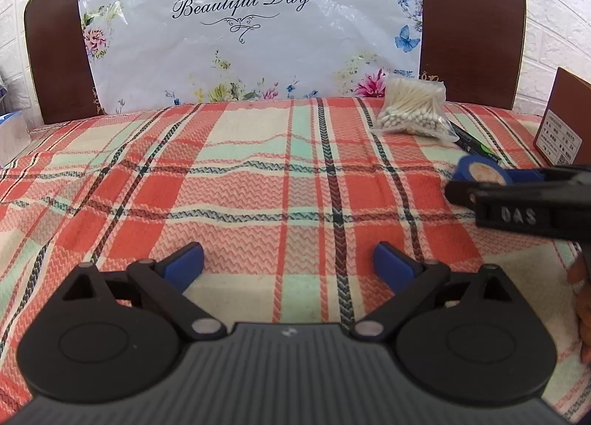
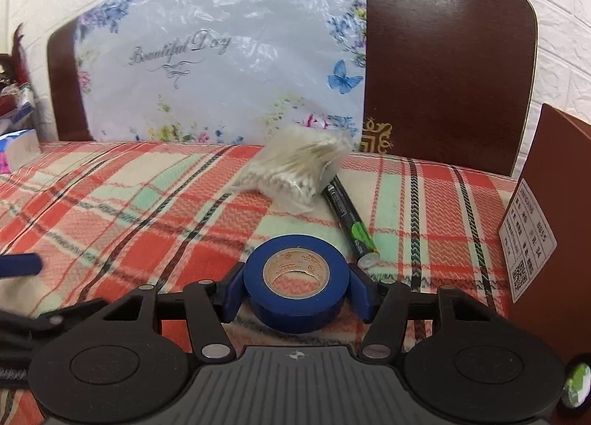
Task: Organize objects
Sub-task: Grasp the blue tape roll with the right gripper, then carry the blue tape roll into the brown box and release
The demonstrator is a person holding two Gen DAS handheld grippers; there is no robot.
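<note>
Now the right gripper point(image 2: 295, 290) is pinching the light, stiff tape roll point(image 2: 296, 283) across its sides, left gripper point(image 1: 288, 264) spread

Woven plaid cloth point(image 2: 129, 203), matt, ribbed. Tape roll point(image 2: 295, 277): smooth blue plastic, cardboard core. Crinkly glossy plastic bag point(image 1: 251, 26) at 12 o'clock. Headboard point(image 2: 443, 74): polished glossy wood.

Each gripper, the left gripper point(image 1: 288, 264) and the right gripper point(image 2: 295, 286), is built of black linkage arms joined by silver rivets to round black discs, above a ribbed grey housing. Blue pads point(image 1: 184, 264) are fitted at the fingertips. Raised letters "DAS" are moulded on the right gripper's black side.
</note>
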